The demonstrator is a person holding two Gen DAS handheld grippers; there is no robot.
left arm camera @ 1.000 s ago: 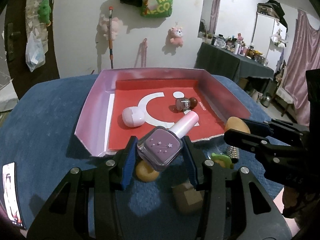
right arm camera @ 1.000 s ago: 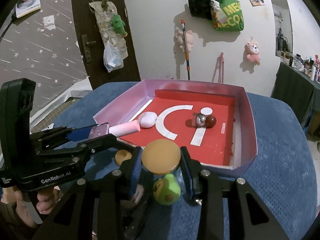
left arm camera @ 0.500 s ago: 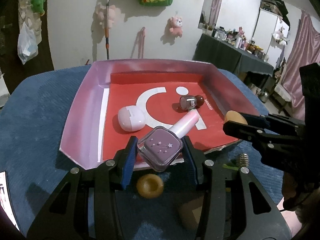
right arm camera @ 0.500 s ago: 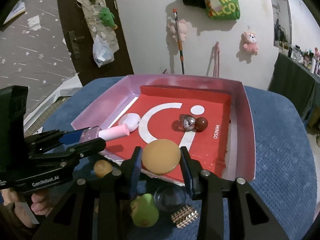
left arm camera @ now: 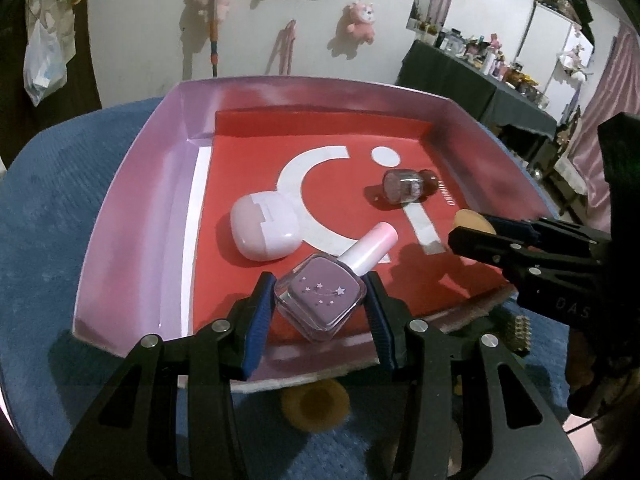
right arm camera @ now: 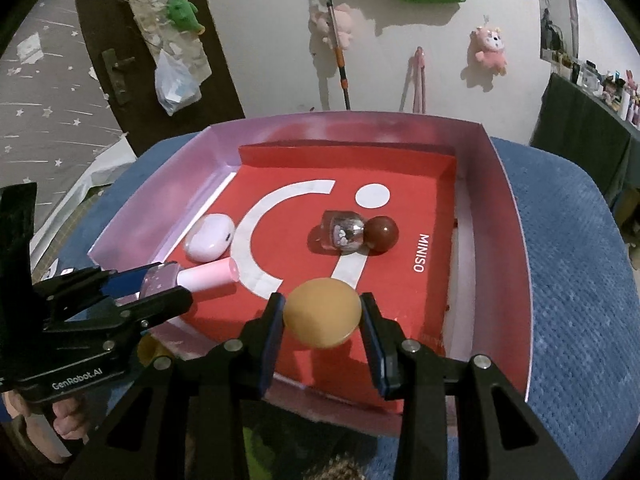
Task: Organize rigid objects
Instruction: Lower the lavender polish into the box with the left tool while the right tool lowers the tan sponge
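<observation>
My left gripper [left arm camera: 320,300] is shut on a purple nail polish bottle [left arm camera: 320,300] with a pink cap, held over the front edge of the pink-walled tray [left arm camera: 132,200]. My right gripper [right arm camera: 322,316] is shut on a tan round disc [right arm camera: 322,312], held over the tray's [right arm camera: 516,264] red floor near its front. In the tray lie a pink earbud case [left arm camera: 264,232], also in the right wrist view [right arm camera: 210,238], and a small glass bottle with a brown round cap [right arm camera: 356,234]. The left gripper [right arm camera: 160,292] shows at left in the right wrist view.
The tray sits on a blue cloth-covered table [right arm camera: 580,280]. A tan ring [left arm camera: 316,404] and a studded metal piece [left arm camera: 520,334] lie on the cloth in front of the tray. A wall with hung toys stands behind.
Both grippers have moved forward with their objects, from over the blue cloth to over the front part of the tray. Both stay shut.
</observation>
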